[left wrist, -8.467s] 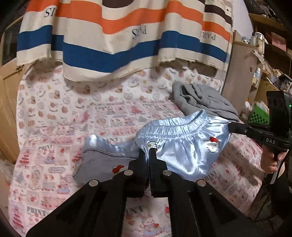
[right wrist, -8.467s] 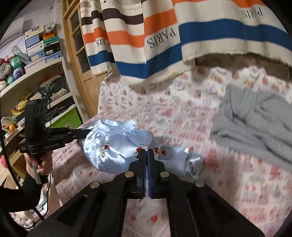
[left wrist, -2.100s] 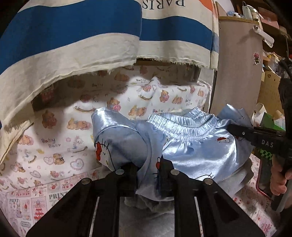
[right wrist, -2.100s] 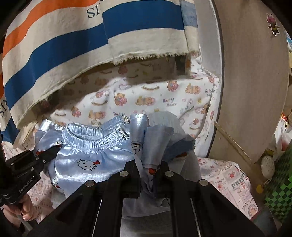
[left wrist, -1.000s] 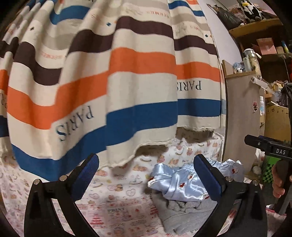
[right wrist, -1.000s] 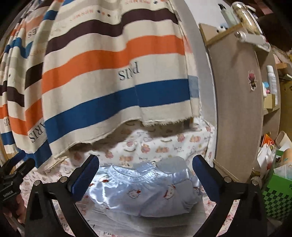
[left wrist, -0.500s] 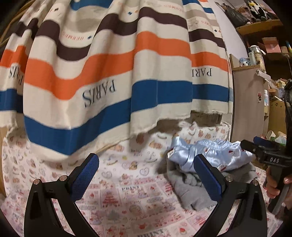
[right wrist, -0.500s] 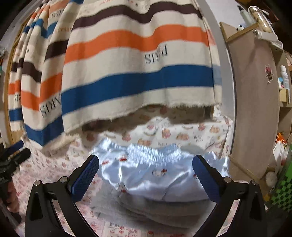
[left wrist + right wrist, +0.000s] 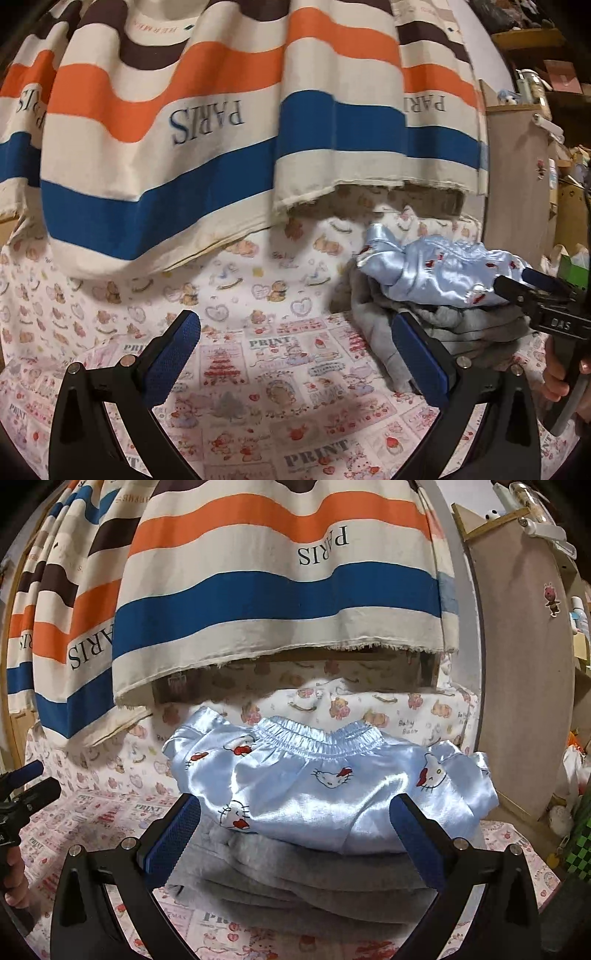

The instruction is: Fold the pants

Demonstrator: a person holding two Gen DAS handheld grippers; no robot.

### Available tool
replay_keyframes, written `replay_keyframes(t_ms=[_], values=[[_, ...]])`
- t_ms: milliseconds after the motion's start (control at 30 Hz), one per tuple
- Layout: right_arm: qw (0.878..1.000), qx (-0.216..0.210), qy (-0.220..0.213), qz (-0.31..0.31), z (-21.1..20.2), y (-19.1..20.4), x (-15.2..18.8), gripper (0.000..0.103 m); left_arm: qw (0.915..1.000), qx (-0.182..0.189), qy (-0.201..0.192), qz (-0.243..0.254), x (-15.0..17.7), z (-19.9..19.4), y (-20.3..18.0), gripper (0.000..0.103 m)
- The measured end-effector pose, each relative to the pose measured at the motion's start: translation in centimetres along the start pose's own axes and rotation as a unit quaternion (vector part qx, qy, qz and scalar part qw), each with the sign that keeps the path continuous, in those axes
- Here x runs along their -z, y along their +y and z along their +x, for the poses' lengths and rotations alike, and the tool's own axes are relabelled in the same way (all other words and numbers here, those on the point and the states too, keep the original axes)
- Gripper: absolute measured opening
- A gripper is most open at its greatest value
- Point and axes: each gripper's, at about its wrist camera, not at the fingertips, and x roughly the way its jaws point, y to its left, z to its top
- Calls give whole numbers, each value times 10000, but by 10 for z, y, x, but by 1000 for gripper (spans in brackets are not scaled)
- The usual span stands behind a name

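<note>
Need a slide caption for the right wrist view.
Open right claw facing folded blue satin pants stacked on a grey garment.

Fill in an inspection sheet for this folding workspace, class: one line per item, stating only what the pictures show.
Surface: printed sheet, pink cartoon pattern.
Job's things: blue satin pants lie folded on top of grey garment.
Clutter: nothing seen on the sheet.
Grippers: left gripper open, empty, over bare sheet; right gripper open, empty, before the pants.
Cables: nothing seen.
Surroundings: striped cloth hangs behind; wooden cabinet to the right.
</note>
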Motion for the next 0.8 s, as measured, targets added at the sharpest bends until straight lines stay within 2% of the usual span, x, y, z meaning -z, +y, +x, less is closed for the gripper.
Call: replay_keyframes(t_ms=[133,200,800], values=[[9998,101,22,-181,0,7,0,103,9998,-100,124,70,1,5,-2,103],[9996,39,23,-269,0,11,0,103,9998,-3,115,129,1,4,-5,103],[9997,101,21,-214,0,8,-1,103,9998,-10,144,108,1,5,-4,103]])
